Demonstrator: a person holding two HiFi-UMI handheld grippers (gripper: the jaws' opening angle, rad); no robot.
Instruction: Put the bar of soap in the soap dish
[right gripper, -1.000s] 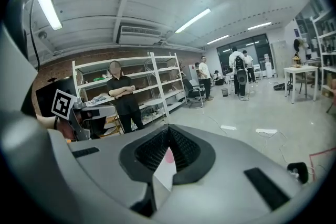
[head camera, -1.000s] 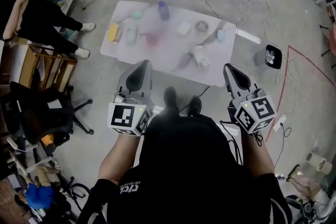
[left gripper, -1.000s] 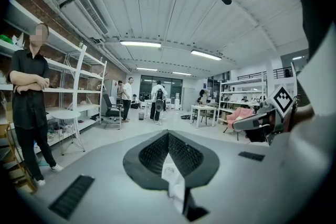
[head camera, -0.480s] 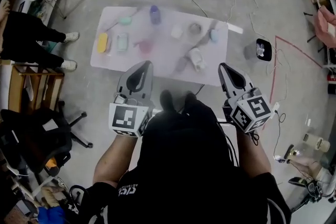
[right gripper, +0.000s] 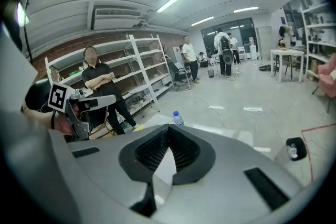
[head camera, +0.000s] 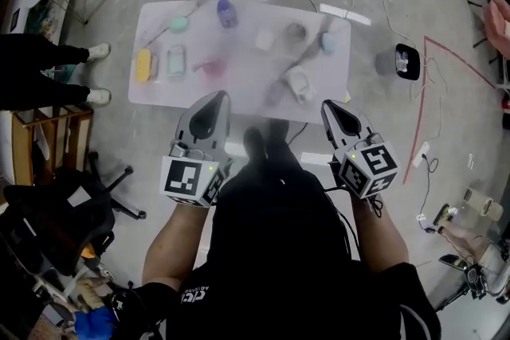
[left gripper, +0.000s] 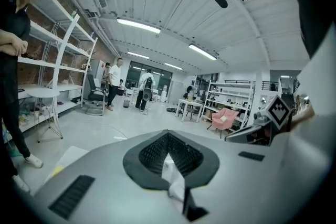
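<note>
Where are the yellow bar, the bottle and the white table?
yellow bar [head camera: 143, 65], head view, its middle.
bottle [head camera: 227, 12], head view, its body.
white table [head camera: 247, 80], head view, bare top.

White table — yellow bar (grey floor).

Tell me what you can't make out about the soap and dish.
Head view: things on the table are small, blurred; soap and dish can't be picked out.
Left gripper view: left claw hides nearly all the table.
Right gripper view: right claw hides most of it; a bottle top shows.
</note>
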